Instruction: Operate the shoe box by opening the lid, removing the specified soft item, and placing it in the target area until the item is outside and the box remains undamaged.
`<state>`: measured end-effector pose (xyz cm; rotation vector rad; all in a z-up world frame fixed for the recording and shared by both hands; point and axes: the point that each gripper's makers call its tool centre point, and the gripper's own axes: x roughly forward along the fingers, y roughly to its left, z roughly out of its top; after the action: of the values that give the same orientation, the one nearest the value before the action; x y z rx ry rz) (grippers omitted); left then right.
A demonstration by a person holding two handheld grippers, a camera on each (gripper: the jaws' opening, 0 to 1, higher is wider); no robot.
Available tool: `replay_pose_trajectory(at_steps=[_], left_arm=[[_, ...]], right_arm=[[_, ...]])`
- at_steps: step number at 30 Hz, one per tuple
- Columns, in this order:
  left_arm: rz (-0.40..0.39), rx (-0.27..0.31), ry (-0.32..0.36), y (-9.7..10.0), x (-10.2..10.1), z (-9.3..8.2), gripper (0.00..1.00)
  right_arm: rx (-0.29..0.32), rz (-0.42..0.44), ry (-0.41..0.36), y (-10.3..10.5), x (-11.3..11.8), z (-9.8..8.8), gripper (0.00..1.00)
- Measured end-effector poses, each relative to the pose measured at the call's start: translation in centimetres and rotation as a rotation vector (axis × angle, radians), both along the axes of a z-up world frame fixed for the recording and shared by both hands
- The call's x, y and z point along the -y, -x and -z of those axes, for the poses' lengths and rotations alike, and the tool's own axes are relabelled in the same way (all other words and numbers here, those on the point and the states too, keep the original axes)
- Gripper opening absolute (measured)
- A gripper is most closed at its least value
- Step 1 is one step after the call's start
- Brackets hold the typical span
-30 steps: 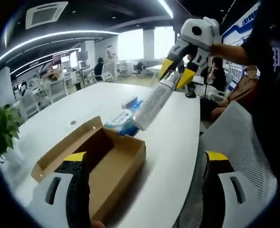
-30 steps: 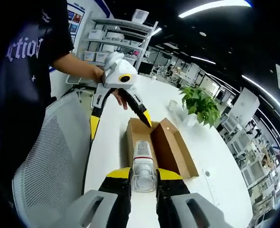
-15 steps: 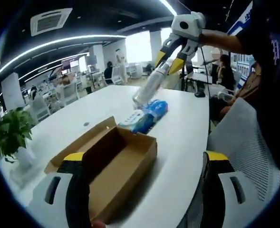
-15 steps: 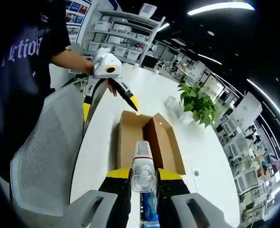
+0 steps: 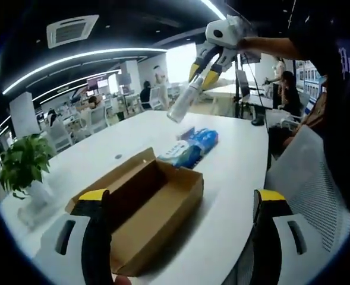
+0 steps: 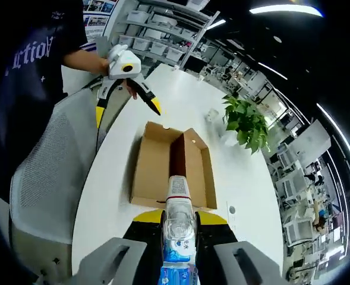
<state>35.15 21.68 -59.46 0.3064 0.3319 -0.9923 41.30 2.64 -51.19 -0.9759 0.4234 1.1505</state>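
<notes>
The right gripper (image 6: pixel 179 228) has its jaws closed on a clear, soft tube-shaped pack (image 6: pixel 178 208) and carries it high above the counter (image 5: pixel 234 178); the pack projects forward from the jaws, with only its near end clamped. The left gripper (image 5: pixel 180 237) holds nothing; its jaws stand wide apart, with the shoe box (image 5: pixel 148 205) lying between and just ahead of them. The box is open, its interior appears empty, and its lid flap stands up along the far side. A blue-and-white soft pack (image 5: pixel 189 151) lies on the counter beyond the box; in the right gripper view it sits directly below the jaws. Risk 1: the carried pack is smooth and gripped at one end only, so a quick tilt or a slackened grip could let it slide out and fall. Risk 2: a fall onto the open box could dent the raised flap. Risk 3: the left jaws are close to the near box wall; a forward push could crush or shift it.
</notes>
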Motion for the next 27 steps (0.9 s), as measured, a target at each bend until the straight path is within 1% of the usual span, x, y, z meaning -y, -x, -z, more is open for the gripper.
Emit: replay_pose_trajectory(at_steps=[4,13,20,27], left_arm=[[-0.016,0.005,-0.001,0.0,-0.3,0.1,0.99],[-0.058,-0.002,0.04,0.1,-1.0,0.1,0.99],[-0.073,0.004,0.048,0.4,-1.4,0.1,0.99],[-0.095,-0.005,0.049,0.6,-2.0,0.5,0.99]], right_arm=[[0.001,-0.009,0.037,-0.9,0.4,-0.1,0.14],[-0.019,-0.017,0.105,-2.8,1.3,0.7,0.14],[-0.039,-0.011,0.166,-5.0,2.4,1.7,0.14],[-0.072,-0.004,0.249,-7.1,4.0,3.2,0.14]])
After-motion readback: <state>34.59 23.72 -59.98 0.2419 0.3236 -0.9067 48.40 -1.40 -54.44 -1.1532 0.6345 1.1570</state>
